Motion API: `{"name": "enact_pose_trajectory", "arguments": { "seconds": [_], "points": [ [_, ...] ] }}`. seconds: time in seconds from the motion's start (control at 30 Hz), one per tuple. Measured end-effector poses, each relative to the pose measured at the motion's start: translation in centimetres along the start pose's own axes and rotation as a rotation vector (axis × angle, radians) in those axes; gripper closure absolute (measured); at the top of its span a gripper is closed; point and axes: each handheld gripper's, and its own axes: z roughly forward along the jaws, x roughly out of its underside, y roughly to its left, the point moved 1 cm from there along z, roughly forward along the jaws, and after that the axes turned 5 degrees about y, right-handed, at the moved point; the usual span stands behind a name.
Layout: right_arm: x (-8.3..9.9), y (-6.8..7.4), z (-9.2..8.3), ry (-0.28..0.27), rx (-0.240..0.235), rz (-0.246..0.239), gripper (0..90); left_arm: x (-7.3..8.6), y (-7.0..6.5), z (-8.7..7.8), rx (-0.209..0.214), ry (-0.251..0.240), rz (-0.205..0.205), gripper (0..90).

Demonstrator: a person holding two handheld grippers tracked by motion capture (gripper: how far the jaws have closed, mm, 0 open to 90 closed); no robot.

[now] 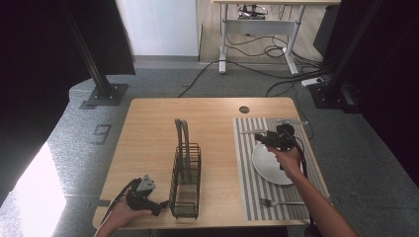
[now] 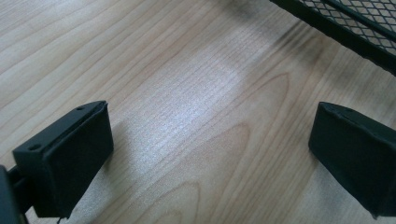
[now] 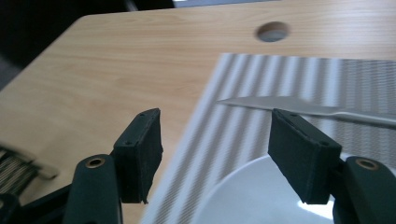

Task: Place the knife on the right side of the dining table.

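In the high view, your left gripper (image 1: pixel 160 205) sits at the lower left of the frame, low over the wooden surface (image 1: pixel 148 138), its jaws pointing right toward the foot of the wire rack (image 1: pixel 186 182). The rack stands at mid-frame, its long axis running from the bottom of the frame toward the top, with two tall loops rising at its far end. Your right gripper (image 1: pixel 258 137) hovers at centre right over the striped mat (image 1: pixel 247 168), above the upper left edge of the white plate (image 1: pixel 269 165), jaws pointing left. A knife (image 1: pixel 296 121) lies across the top of the mat, long axis left to right. A fork (image 1: pixel 279 202) lies near the mat's bottom edge, tines to the left, handle running right.

In the left gripper view, your jaws stand wide apart with bare wood between them; the rack's mesh (image 2: pixel 355 28) crosses the upper right corner.

In the right gripper view, your jaws are spread and hold nothing. The knife (image 3: pixel 289 106) lies beyond them at centre right, tip pointing left. The plate's rim (image 3: pixel 233 186) curves at the bottom. A round hole (image 3: pixel 272 31) shows in the surface at the top.

No writing can be read anywhere.
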Motion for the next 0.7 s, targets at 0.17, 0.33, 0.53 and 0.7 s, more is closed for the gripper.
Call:
{"name": "enact_pose_trajectory", "arguments": {
  "seconds": [0.17, 0.33, 0.53, 0.7],
  "points": [
    [2.0, 4.3, -0.9, -0.014, -0.085, -0.085, 34.6, 0.0, 0.0, 0.0, -0.001, 0.001, -0.001, 0.0],
    [4.1, 7.3, -0.5, 0.013, -0.147, -0.158, 34.6, 0.0, 0.0, 0.0, -0.002, 0.001, -0.002, 0.0],
    [5.8, 9.2, 0.4, 0.048, -0.176, -0.216, 34.5, 0.0, -0.1, 0.0, -0.004, 0.002, -0.005, 0.0],
    [5.9, 9.1, 0.5, 0.043, -0.164, -0.219, 34.5, 0.0, -0.1, 0.0, -0.006, 0.002, -0.006, 0.0]
  ]
}}
